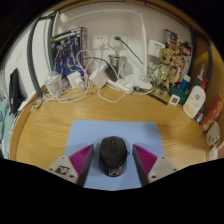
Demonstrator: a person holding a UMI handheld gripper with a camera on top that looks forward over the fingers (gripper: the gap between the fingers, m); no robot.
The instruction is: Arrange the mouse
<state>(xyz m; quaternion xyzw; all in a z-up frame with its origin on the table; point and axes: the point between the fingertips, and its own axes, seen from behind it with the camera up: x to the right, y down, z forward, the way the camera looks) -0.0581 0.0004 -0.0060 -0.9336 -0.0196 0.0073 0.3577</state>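
A black computer mouse [112, 155] lies on a light blue mouse mat [105, 133] on a wooden desk [45, 125]. My gripper [112, 160] is open and low over the mat. The mouse stands between the two fingers, with a narrow gap on each side. The pink pads [80, 159] flank it left and right without pressing on it. The mouse's back end reaches down to the gripper body and is partly hidden there.
White cables and a power strip [112, 87] lie tangled along the back of the desk. Bottles and small containers [195, 98] stand at the right. A dark monitor edge [14, 92] is at the left. Bare wood surrounds the mat.
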